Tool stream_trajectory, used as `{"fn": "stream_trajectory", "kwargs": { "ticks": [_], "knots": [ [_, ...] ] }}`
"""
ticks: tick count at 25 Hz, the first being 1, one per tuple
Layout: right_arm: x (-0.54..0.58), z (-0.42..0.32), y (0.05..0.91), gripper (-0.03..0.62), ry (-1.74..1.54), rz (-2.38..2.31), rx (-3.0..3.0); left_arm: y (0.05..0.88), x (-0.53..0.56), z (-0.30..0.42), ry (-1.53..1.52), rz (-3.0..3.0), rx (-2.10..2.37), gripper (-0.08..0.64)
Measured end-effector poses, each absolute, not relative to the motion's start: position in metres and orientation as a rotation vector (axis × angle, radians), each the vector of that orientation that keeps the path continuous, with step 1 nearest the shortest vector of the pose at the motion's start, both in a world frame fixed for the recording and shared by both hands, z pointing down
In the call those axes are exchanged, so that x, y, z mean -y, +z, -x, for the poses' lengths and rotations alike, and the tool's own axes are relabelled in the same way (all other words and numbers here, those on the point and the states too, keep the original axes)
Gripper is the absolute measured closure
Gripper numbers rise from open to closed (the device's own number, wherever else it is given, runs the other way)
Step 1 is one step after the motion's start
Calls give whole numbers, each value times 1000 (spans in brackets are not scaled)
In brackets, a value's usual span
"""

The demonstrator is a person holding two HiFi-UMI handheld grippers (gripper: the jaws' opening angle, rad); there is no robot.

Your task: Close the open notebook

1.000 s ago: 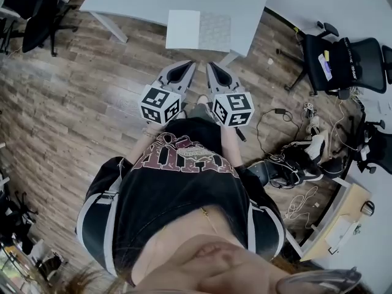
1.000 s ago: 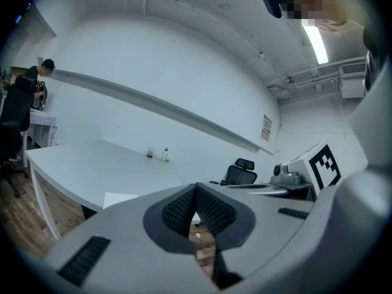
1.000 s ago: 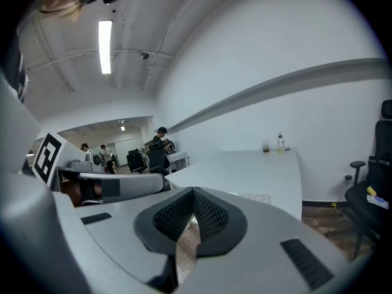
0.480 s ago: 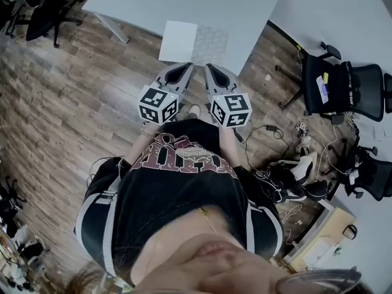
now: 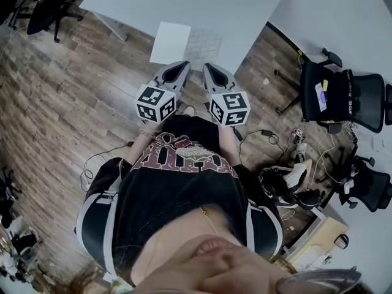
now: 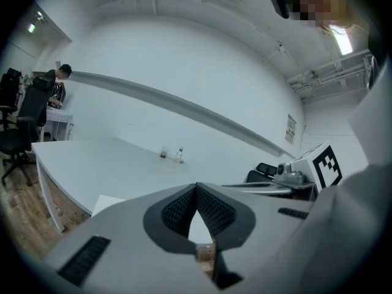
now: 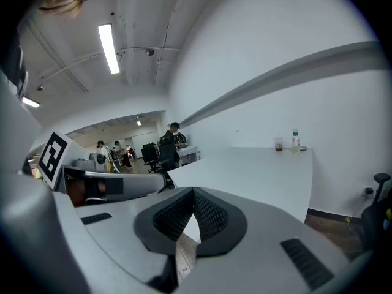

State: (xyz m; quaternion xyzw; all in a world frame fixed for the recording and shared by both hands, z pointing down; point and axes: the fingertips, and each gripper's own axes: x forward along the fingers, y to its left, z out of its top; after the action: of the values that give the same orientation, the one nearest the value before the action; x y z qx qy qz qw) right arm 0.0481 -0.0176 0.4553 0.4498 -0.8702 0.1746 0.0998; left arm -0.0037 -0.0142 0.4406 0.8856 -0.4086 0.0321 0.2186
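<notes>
You hold the left tongs and right tongs side by side in front of your waist, both pinched together and empty. They aim at the open notebook, which lies flat near the edge of the white counter just beyond their tips, probably an approach before folding it closed.

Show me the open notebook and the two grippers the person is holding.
open notebook [image 5: 184, 43]: head view, plain page beside the fold.
left gripper [image 5: 185, 64]: head view, tips of its shut jaws.
right gripper [image 5: 206, 66]: head view, tips of its shut jaws.
</notes>
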Motion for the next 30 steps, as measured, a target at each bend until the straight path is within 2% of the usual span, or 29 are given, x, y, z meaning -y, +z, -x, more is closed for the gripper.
{"fn": "stream_trajectory", "kwargs": {
  "ticks": [14,30],
  "knots": [
    [56,-63,466,574,541,-1385,2527,450,53,-1,112,-2445,1075,514],
    [143,-29,485,574,562,-1451,2437,470,141,46,164,-2441,1009,514]
  ]
}}
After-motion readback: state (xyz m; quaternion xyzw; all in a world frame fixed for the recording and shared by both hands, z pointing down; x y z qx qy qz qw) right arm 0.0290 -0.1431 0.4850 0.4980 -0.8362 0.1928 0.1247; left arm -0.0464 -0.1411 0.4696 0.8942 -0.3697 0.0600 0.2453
